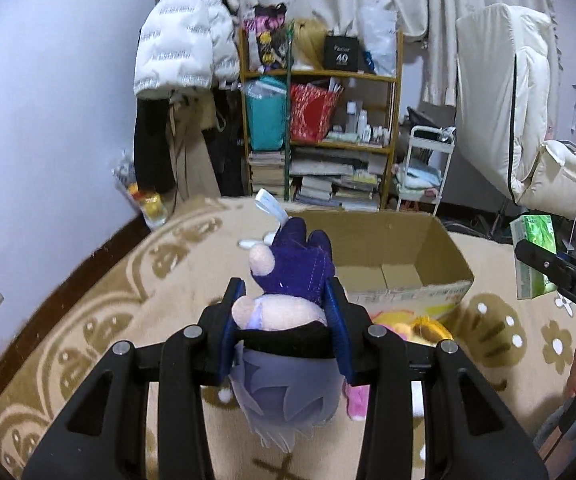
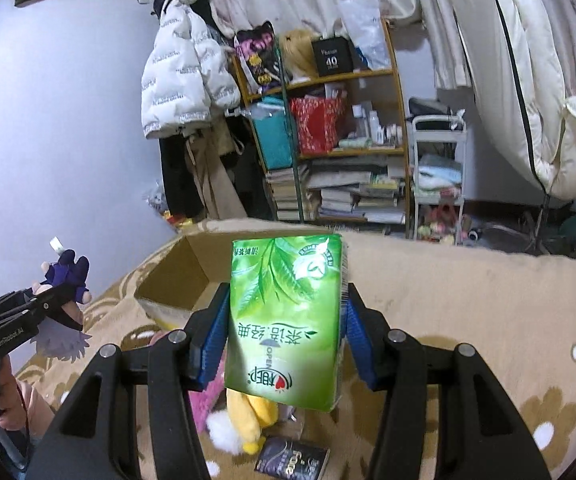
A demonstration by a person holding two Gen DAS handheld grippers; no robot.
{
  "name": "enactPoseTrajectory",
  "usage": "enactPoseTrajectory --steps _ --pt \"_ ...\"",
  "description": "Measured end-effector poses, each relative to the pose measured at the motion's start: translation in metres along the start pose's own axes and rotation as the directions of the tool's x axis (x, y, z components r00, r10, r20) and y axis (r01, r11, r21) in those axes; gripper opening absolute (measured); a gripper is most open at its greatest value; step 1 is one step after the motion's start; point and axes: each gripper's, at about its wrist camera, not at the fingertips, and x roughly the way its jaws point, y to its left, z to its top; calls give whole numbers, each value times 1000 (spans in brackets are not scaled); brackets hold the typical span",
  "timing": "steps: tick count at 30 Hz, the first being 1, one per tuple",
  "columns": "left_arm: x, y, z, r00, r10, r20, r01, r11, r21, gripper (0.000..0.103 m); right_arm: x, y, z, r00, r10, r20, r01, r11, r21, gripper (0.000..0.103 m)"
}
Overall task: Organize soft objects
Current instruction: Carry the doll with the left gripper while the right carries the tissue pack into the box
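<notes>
left tongs (image 1: 286,320) clamped on plush doll (image 1: 288,304); right tongs (image 2: 284,334) clamped on tissue pack (image 2: 286,320)

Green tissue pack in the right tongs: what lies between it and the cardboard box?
Nothing: in the right wrist view the green tissue pack stands before the cardboard box, only patterned rug between.

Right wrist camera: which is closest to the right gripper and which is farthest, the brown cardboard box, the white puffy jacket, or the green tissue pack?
1. Green tissue pack: clamped in the right gripper.
2. Brown cardboard box: open, on the patterned rug just behind the pack, to the left.
3. White puffy jacket: hanging at the back wall, upper left.
</notes>
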Motion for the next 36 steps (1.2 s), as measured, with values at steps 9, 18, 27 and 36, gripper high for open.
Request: enactPoseTrajectory --steps 9,18,27,36 --pt "13 -12 26 998 -9 61 6 999 38 39 12 4 10 1000 -8 21 9 999 -45 57" --pt "42 -21 41 997 -21 71 17 998 64 39 38 6 17 1000 0 3 0 997 -81 57" --pt "76 -29 43 996 -65 52 61 995 75 39 74 7 18 1000 9 -18 -11 992 -129 57" --pt "103 -28 39 997 -80 19 78 995 64 39 103 4 17 998 35 -53 -42 990 -135 57"
